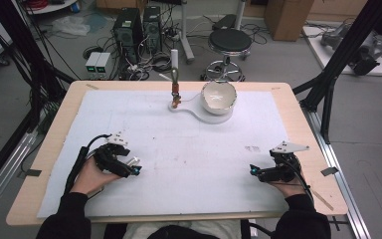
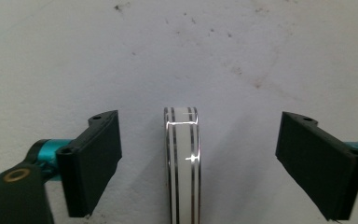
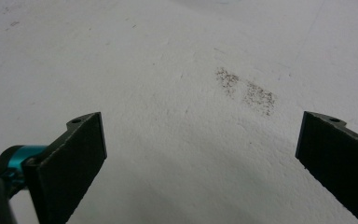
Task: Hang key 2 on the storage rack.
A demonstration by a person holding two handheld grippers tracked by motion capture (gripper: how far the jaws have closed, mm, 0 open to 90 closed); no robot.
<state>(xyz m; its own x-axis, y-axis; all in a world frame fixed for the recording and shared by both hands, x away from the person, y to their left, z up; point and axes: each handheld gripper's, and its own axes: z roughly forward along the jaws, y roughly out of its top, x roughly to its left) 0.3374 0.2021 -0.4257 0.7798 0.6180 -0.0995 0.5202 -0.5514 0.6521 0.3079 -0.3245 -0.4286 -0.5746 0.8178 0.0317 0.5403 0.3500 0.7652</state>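
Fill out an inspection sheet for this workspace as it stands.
Surface: wooden table under a white mat; dark speckles on the mat.
Job's things: white bowl on a white paddle-shaped board; a white-handled tool stands upright at the board's handle.
Clutter: a white, dark-striped piece lies on the mat between the left jaws.
Grippers: left hand-held gripper open, untouching; right hand-held gripper open, empty.
Cables: black cable trails from the left gripper.
Surroundings: stool, computer towers, loose floor wiring.
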